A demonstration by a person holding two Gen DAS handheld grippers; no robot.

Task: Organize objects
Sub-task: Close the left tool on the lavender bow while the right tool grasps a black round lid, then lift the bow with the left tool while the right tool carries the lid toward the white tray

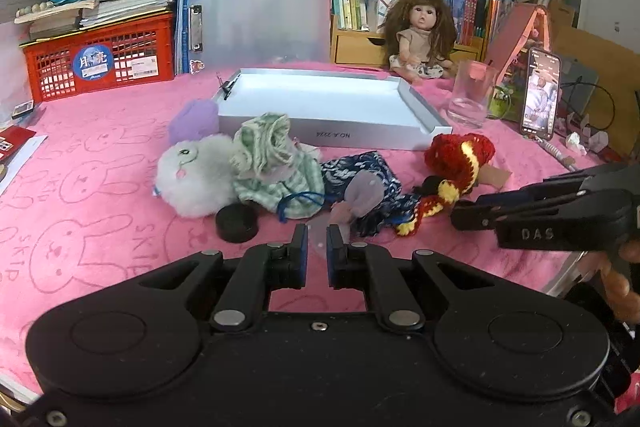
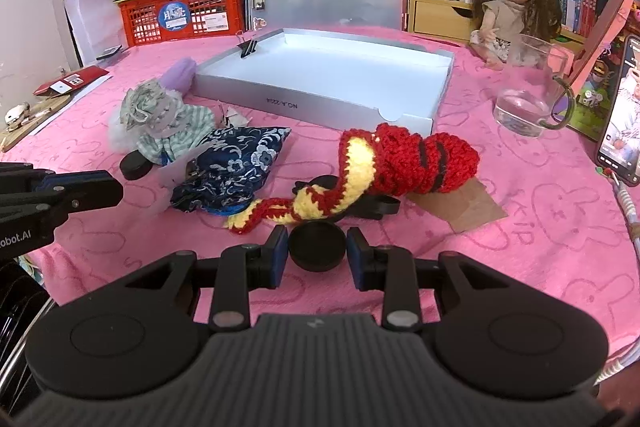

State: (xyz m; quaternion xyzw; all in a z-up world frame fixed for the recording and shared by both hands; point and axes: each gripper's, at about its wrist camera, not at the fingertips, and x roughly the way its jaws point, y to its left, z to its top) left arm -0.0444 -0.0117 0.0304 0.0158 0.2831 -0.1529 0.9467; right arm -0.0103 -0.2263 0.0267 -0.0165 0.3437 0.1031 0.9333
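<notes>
The right tool sits low in the middle of its frame, its blue pads on both sides of a round black lid, holding it. The left tool is almost shut, with a thin clear sheet between its pads. Past them on the pink desk lie a red and yellow knit toy and a blue pouch. A white tray waits farther up.

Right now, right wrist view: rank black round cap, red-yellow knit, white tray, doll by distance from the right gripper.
1. black round cap: between the fingers of the right gripper.
2. red-yellow knit: just ahead, slightly right.
3. white tray: mid-table, ahead.
4. doll: far right, at the books.
</notes>
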